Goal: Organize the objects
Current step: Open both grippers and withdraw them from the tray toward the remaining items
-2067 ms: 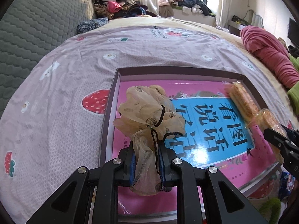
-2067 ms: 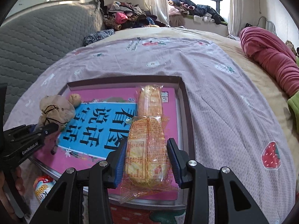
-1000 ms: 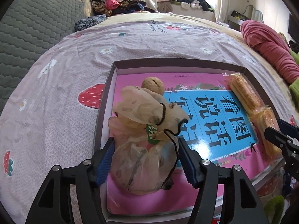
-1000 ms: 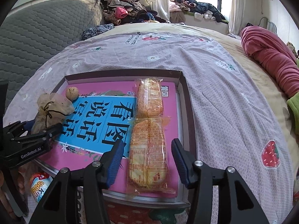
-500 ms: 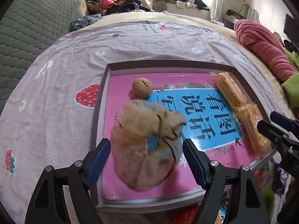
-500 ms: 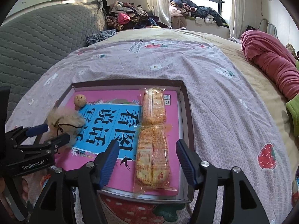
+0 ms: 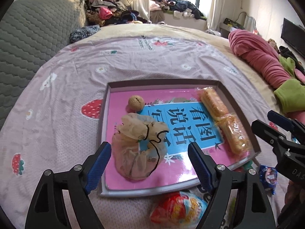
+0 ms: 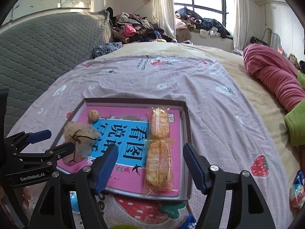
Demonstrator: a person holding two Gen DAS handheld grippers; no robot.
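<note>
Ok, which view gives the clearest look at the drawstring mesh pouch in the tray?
The left wrist view: the mesh pouch sits close and central between that gripper's open jaws, black drawstring visible. In the right wrist view the pouch is smaller, off at the left, and partly hidden behind the left gripper.

Daylight comes through a barred window (image 8: 202, 2) with pale curtains (image 8: 164, 9). A grey quilted headboard (image 8: 42, 53) stands beside the bed (image 8: 171, 80), clothes (image 8: 133, 28) heaped behind.

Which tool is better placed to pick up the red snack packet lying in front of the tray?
Probably the left tool: open and empty, the red snack packet lies just below it.
</note>
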